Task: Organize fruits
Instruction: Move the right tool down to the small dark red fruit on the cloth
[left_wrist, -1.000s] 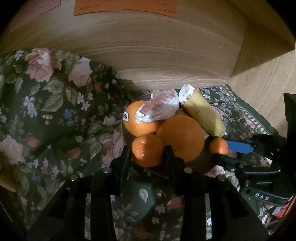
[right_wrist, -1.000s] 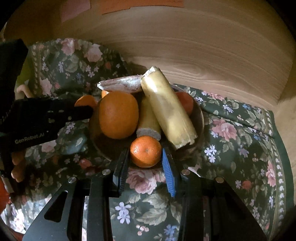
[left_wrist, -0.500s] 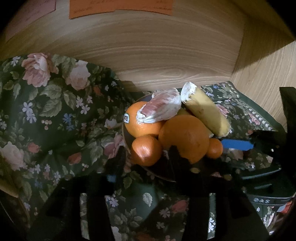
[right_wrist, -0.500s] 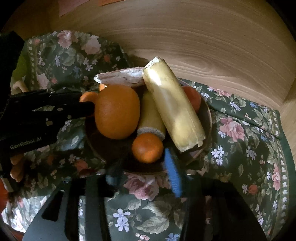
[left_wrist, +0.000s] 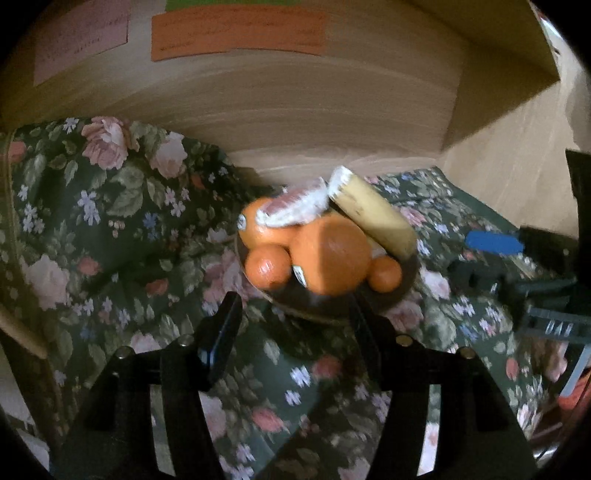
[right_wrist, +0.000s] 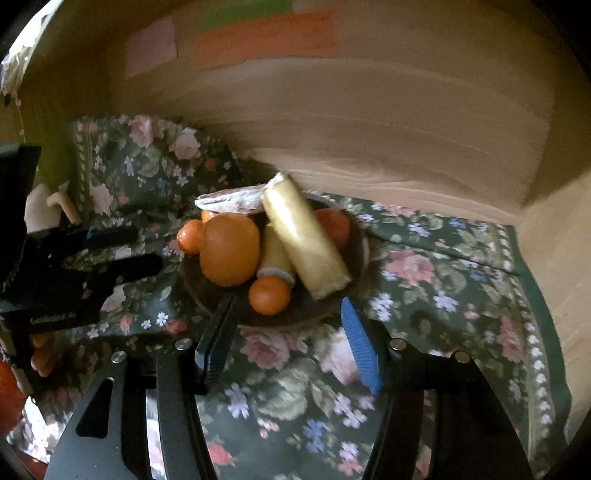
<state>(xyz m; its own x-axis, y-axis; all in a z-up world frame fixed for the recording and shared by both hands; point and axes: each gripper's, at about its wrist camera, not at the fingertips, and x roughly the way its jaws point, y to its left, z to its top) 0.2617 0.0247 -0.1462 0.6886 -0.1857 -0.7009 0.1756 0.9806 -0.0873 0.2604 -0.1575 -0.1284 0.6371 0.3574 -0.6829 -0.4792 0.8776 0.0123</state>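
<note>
A dark bowl (right_wrist: 354, 254) sits on a flowered cloth (right_wrist: 424, 280) that covers the surface, close to a wooden wall (right_wrist: 369, 122). The bowl is piled with fruit: a large orange (right_wrist: 229, 249) on its left side, a long banana piece (right_wrist: 304, 238) lying slantwise across the middle, a shorter banana piece (right_wrist: 275, 258) tucked between the two, and a small mandarin (right_wrist: 269, 294) at the near rim, touching the short banana's cut end. A second mandarin (right_wrist: 189, 236) rests against the large orange's far left side, a pale peeled citrus wedge (right_wrist: 231, 201) lies across the back of the heap, and a reddish fruit (right_wrist: 332, 227) shows behind the long banana. The right gripper (right_wrist: 288, 339) hangs just short of the bowl with its jaws spread wide and empty, the near mandarin lying beyond the gap. The left gripper (left_wrist: 295, 332) likewise stands released, jaws far apart and holding nothing, with the bowl's rim just ahead of them. Coloured paper notes (left_wrist: 236, 31) are stuck to the wall above.
</note>
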